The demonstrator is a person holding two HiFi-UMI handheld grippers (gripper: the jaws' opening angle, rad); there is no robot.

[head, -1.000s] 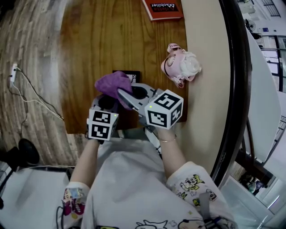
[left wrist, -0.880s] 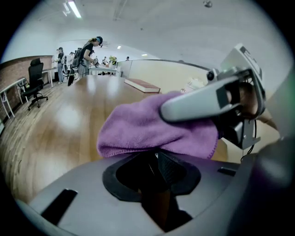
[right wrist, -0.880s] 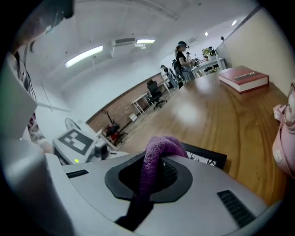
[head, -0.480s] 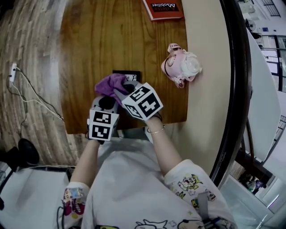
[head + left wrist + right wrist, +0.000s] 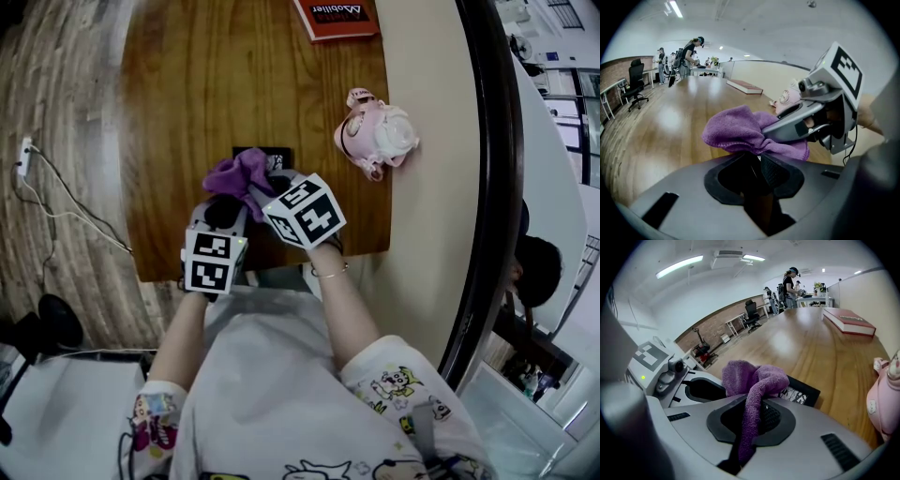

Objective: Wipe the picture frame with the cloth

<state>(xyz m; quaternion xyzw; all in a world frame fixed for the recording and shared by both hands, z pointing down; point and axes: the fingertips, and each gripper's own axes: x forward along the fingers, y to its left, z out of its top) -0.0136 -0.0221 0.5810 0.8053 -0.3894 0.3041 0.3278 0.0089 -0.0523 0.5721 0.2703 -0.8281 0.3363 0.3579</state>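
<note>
A small black picture frame (image 5: 272, 154) sits near the front of the wooden table (image 5: 187, 84); its picture shows in the right gripper view (image 5: 804, 392). A purple cloth (image 5: 234, 173) is bunched over its near part. My right gripper (image 5: 757, 404) is shut on the cloth (image 5: 750, 376), and a strip hangs down between the pads. It presses the cloth onto the frame from the right. My left gripper (image 5: 757, 161) points down at the frame's near left side. A dark thin edge stands between its jaws, so it is shut on the frame, mostly hidden under the cloth (image 5: 736, 131).
A pink plush toy (image 5: 375, 136) lies on the table's right edge. A red book (image 5: 336, 17) rests at the far end. A beige partition (image 5: 431, 141) runs along the right. The table's front edge (image 5: 262, 267) is just under both grippers.
My right gripper has come down and tipped forward, bringing the cloth lower onto the frame. The left gripper has stayed where it was.
</note>
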